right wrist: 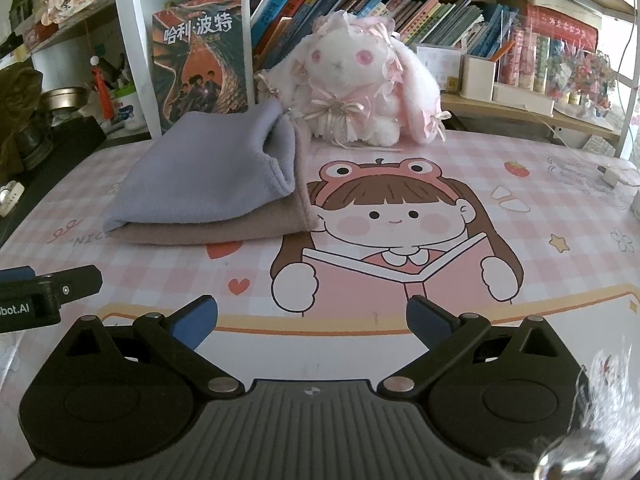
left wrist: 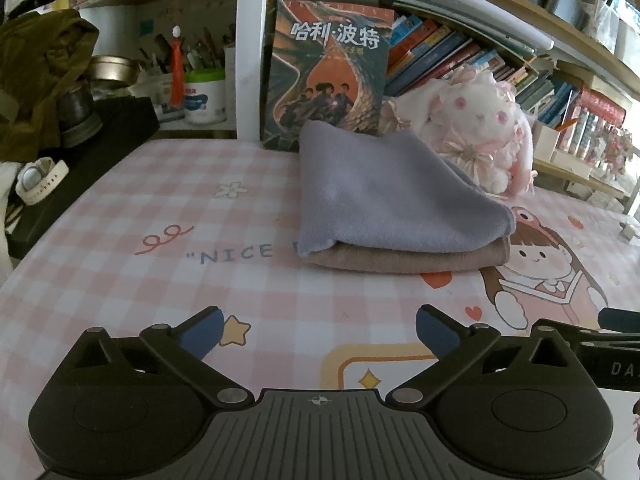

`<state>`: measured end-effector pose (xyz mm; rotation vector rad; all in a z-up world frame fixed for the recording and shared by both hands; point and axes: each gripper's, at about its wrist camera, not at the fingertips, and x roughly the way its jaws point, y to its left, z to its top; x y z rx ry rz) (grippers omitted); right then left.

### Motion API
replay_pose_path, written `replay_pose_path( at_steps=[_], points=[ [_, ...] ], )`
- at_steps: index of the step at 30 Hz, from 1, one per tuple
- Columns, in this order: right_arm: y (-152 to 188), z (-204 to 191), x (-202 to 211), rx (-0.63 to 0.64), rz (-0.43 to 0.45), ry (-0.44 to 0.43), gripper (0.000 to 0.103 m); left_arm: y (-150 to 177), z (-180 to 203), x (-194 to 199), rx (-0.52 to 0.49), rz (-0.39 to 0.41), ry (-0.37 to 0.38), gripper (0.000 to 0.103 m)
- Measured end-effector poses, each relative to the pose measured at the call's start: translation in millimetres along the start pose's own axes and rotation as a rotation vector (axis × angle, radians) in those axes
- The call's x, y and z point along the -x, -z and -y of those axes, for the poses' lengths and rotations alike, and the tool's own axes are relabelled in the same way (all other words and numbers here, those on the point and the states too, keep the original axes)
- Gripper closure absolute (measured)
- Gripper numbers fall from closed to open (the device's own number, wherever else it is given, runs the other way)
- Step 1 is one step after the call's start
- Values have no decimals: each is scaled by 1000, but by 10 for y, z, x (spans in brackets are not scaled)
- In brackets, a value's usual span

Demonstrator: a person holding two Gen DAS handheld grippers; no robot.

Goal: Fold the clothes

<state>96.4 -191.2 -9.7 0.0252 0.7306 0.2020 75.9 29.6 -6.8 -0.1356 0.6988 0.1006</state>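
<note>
- Left wrist view: the left gripper hangs low over the pink checked table mat with its blue-padded fingers spread wide and nothing between them
- Ahead of it, near the middle of the mat, a folded grey cloth lies on top of a folded brown cloth; the grey one covers most of the brown, which shows as a strip along the near edge
- The stack sits well apart from the fingertips, with bare mat in between
- Behind the stack a book stands upright against the shelf, and a white and pink plush rabbit sits just to the right of it, close to the far corner of the cloths
- At the right edge a dark piece of the other tool pokes in
- Right wrist view: the right gripper also has its fingers wide apart and empty, low over the printed cartoon girl on the mat
- The grey cloth and brown cloth lie ahead and to the left, the brown one's right edge touching the cartoon's hair
- The rabbit sits behind the cartoon and the book stands behind the stack
- At the left edge part of the left tool shows; its jaws are out of frame here
- A blurred, shiny shape fills the lower right corner, possibly something close to the lens
</note>
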Motion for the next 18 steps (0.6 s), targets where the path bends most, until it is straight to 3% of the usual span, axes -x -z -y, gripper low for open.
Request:
replay_pose_path(
  at_steps=[18],
  points=[
    [11,-16,7,3,-3,-2,1,3,-9,29,-1,4,14,0]
  ],
)
